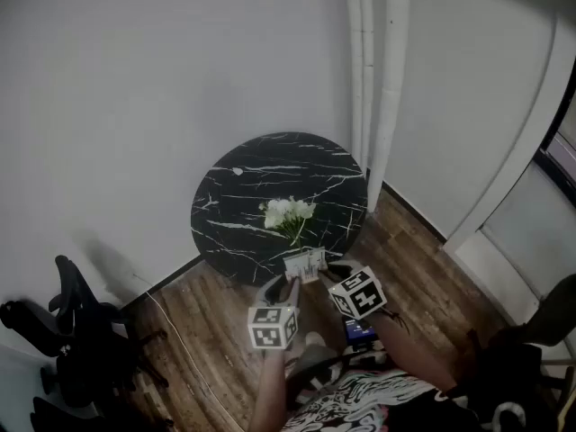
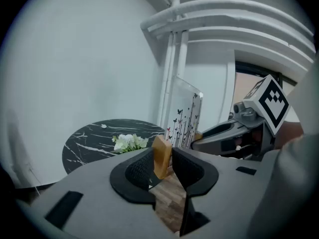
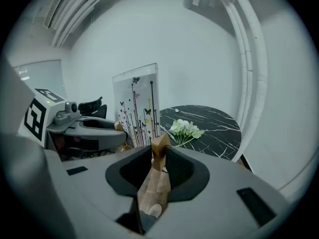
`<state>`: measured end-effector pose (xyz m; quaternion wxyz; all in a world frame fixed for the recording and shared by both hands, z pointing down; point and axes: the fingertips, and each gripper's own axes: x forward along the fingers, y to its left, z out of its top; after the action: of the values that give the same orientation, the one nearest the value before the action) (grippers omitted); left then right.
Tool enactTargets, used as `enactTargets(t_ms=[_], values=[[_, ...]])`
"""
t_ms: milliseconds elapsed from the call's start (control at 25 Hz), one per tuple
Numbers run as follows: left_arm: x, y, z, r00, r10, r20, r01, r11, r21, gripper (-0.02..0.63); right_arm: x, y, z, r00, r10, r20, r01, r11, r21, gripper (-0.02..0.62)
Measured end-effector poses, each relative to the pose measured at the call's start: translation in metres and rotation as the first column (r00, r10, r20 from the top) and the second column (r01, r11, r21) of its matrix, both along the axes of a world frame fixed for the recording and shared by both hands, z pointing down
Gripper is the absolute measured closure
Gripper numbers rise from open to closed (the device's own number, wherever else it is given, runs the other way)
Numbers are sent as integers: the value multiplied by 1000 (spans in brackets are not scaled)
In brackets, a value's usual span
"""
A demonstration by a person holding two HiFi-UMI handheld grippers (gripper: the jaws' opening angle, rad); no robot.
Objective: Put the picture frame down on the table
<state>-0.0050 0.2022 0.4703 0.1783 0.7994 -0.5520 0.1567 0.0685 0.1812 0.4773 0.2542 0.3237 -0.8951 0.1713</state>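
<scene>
The picture frame (image 1: 304, 264) is a clear panel printed with dark stems and butterflies (image 2: 187, 114) (image 3: 137, 105), with a wooden foot at each end. It hangs upright in the air just short of the near edge of the round black marble table (image 1: 238, 205). My left gripper (image 2: 165, 164) is shut on one wooden foot (image 2: 162, 156). My right gripper (image 3: 158, 158) is shut on the other wooden foot (image 3: 159, 149). In the head view the left gripper (image 1: 288, 284) and right gripper (image 1: 330, 273) flank the frame. White flowers (image 1: 289, 212) lie mid-table.
A black office chair (image 1: 76, 336) stands at the left by the wall. White pipes (image 1: 378, 79) run down the corner right behind the table. The floor is wooden planks (image 1: 423, 277), and a glass door frame (image 1: 540, 151) is at the right.
</scene>
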Motion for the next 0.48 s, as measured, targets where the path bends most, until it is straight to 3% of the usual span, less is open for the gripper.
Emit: enactTargets(t_ms=[480], values=[[-2,7,-3,1000,3,7,-3,1000,5,485,-1,6,-5,999,-8,51,7,1000,11,505]])
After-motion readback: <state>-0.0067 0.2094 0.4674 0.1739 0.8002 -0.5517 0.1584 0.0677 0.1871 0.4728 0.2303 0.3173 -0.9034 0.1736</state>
